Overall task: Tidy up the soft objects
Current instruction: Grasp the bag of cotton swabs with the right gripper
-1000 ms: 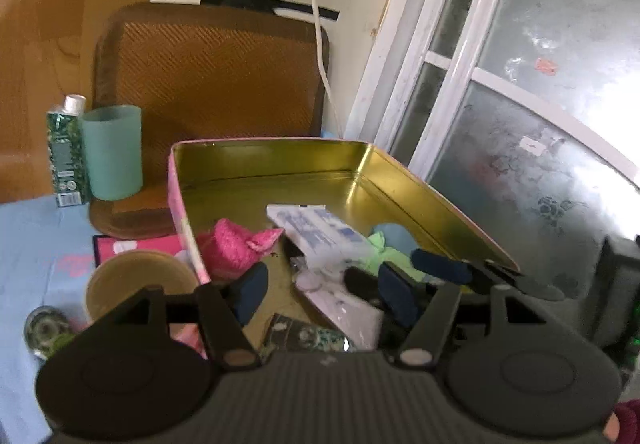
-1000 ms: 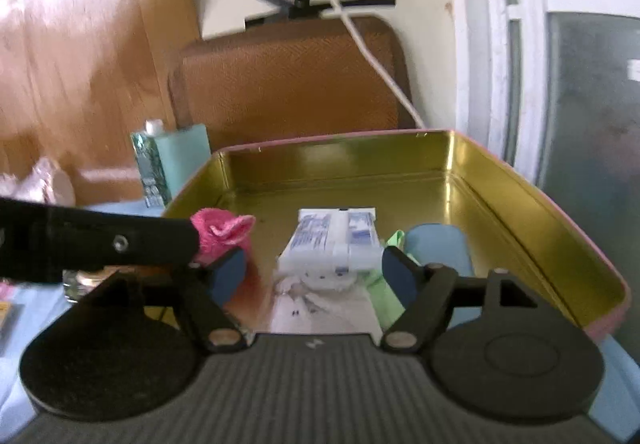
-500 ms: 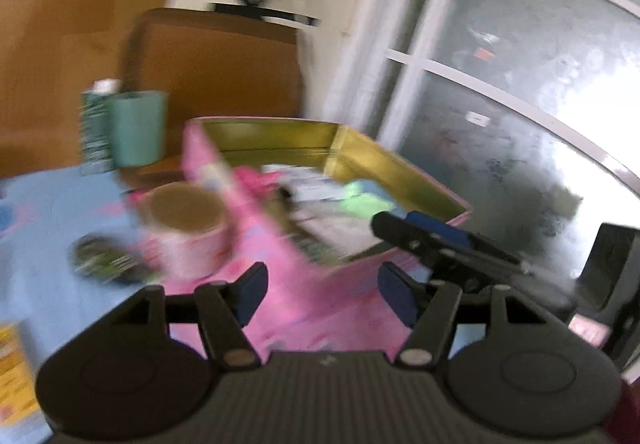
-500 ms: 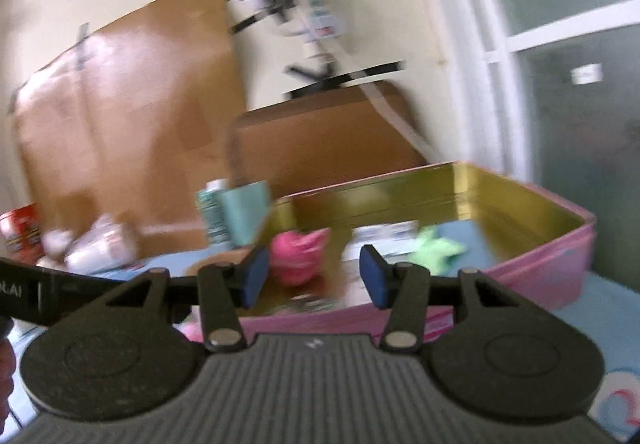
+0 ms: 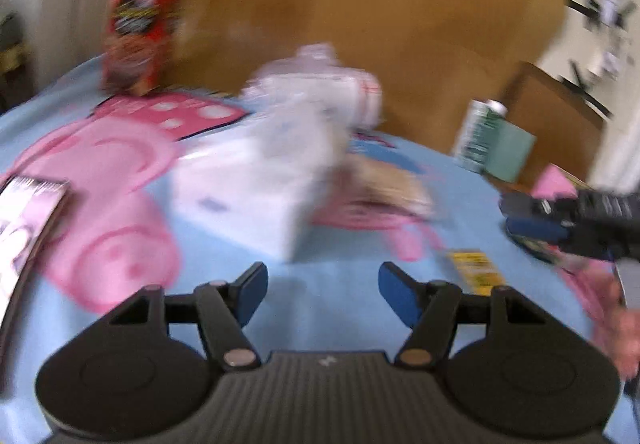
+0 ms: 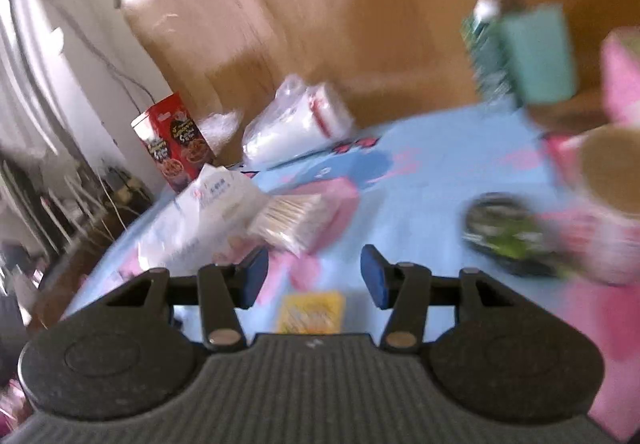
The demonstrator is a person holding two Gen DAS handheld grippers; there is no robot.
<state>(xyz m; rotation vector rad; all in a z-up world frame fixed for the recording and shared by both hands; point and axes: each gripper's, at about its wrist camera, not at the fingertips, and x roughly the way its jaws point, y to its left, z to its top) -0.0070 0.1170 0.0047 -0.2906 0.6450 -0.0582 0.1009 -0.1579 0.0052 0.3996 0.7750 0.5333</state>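
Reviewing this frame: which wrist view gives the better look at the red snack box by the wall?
The right wrist view: the red snack box is fairly sharp there, its printed front facing the camera, standing at the table's far edge. The left wrist view shows the same box only as a motion-blurred red shape at the upper left.

Red snack box (image 6: 174, 141), green bottle (image 5: 476, 135), teal cup (image 6: 536, 51).

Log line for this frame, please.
left tool: open, empty | right tool: open, empty | ahead: white tissue pack on blue cloth | heavy blur
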